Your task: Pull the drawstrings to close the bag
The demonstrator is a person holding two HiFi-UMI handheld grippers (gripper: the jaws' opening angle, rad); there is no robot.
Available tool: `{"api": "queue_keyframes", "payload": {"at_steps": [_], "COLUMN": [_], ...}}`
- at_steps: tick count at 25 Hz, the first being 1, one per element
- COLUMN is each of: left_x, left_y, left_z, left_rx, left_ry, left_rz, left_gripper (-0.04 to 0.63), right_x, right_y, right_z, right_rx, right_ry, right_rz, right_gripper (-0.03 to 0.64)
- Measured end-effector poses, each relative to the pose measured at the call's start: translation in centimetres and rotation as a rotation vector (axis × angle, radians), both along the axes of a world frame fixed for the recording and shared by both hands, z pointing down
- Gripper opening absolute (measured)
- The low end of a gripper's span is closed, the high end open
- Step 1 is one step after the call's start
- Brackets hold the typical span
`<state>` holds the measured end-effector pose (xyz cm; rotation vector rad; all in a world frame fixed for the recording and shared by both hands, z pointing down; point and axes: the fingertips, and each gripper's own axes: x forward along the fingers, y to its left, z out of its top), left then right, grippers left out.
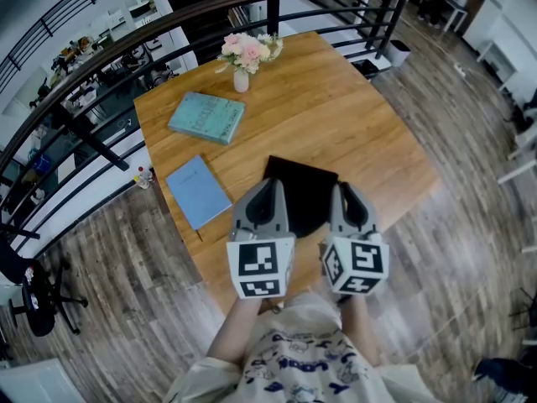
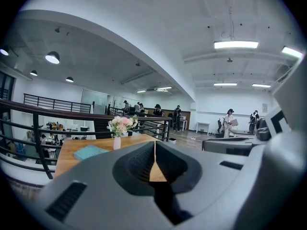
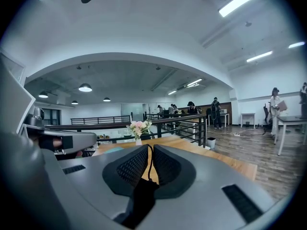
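A black drawstring bag (image 1: 304, 193) lies flat on the wooden table (image 1: 352, 124) near its front edge. Both grippers reach over it side by side, the left gripper (image 1: 270, 183) on the bag's left side and the right gripper (image 1: 342, 188) on its right. In the right gripper view the right gripper (image 3: 149, 147) is shut on a thin black drawstring (image 3: 150, 164) that runs up between its pads from bunched bag fabric (image 3: 141, 195). In the left gripper view the left gripper (image 2: 155, 143) has its tips touching; black bag fabric (image 2: 168, 200) shows low in the gap, and I see no cord at the tips.
A teal book (image 1: 206, 116), a blue notebook (image 1: 198, 191) and a small vase of flowers (image 1: 243, 57) sit on the table's far and left parts. A dark railing (image 1: 101, 49) runs behind the table. A person's torso is at the near edge.
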<state>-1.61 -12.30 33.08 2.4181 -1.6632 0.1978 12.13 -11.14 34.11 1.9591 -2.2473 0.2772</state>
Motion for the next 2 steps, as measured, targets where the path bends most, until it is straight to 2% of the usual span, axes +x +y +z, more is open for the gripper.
{"api": "queue_keyframes", "payload": {"at_steps": [2], "left_x": [-0.01], "left_y": [0.05], "left_z": [0.05], "left_rx": [-0.002], "left_ry": [-0.002], "left_rz": [0.001], "left_gripper": [0.009], "right_x": [0.07], "right_y": [0.01], "right_z": [0.09], "right_rx": [-0.001], "right_ry": [-0.002], "right_rz": [0.002], "right_gripper": [0.034]}}
